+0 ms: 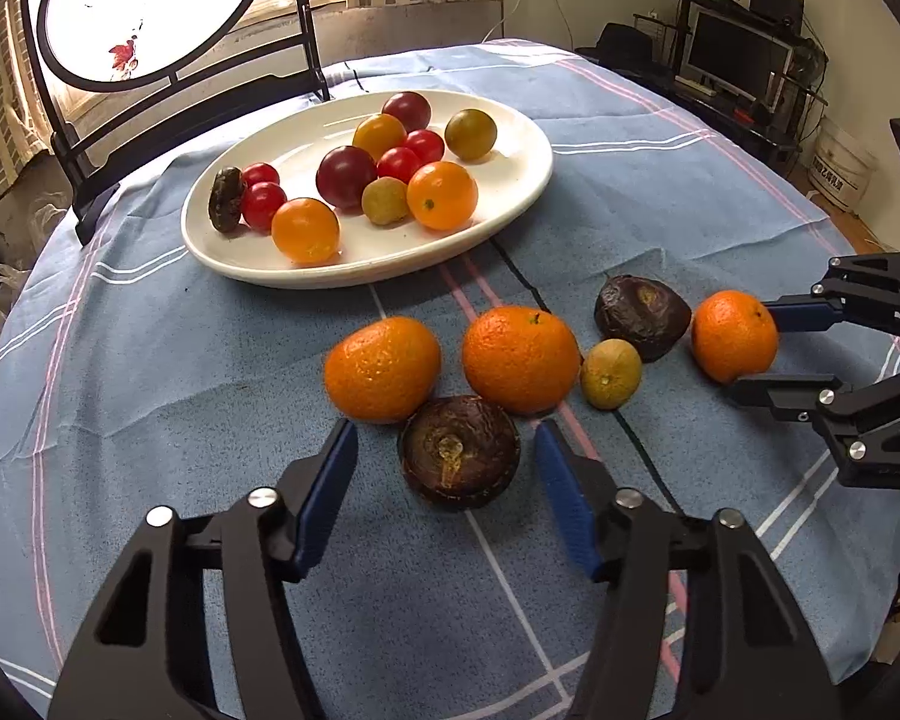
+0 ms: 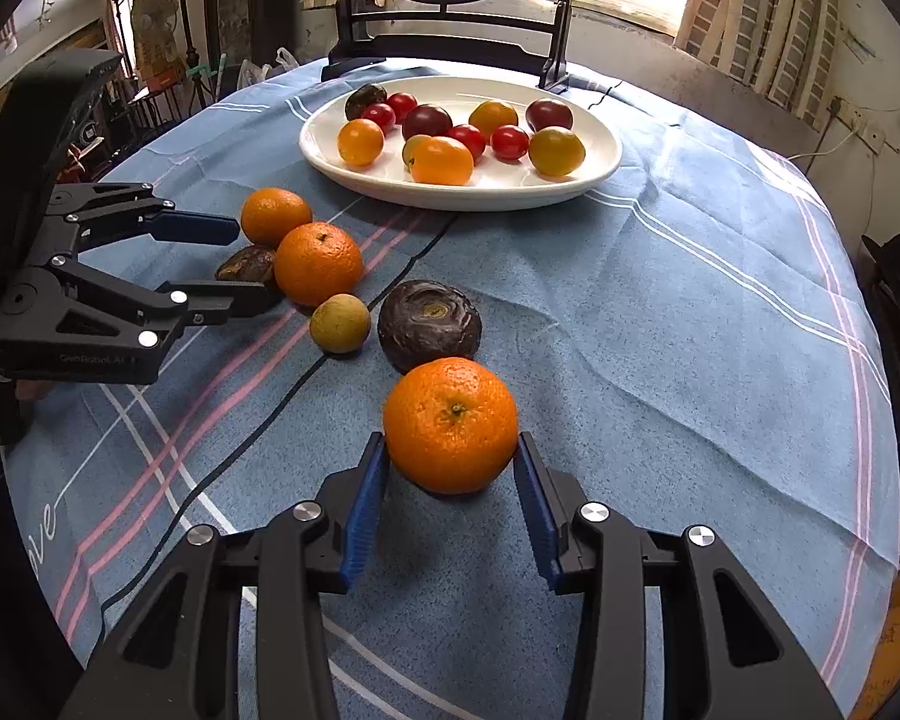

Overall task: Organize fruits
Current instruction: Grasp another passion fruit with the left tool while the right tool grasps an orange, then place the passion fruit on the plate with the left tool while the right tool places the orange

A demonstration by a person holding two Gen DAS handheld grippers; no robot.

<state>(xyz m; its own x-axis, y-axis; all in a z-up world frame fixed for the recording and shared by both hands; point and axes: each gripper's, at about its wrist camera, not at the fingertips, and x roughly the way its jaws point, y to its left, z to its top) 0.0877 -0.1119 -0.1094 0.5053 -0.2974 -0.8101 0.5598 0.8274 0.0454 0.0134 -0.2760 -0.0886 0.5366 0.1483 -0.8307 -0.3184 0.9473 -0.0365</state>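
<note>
the left gripper [image 1: 447, 456] straddles a dark wrinkled passion fruit [image 1: 458, 451] on the blue checked tabletop [image 1: 180, 372], its blue pads apart from the skin, jaws open. the right gripper [image 2: 450, 462] pinches a tangerine [image 2: 450, 425] between both pads. a white plate [image 1: 510, 204] of cherry tomatoes sits beyond.

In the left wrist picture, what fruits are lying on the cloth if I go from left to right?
Orange → dark wrinkled fruit between the left claw's fingers → second orange → small green fruit → another dark fruit → third orange, between the right claw's fingers.
</note>
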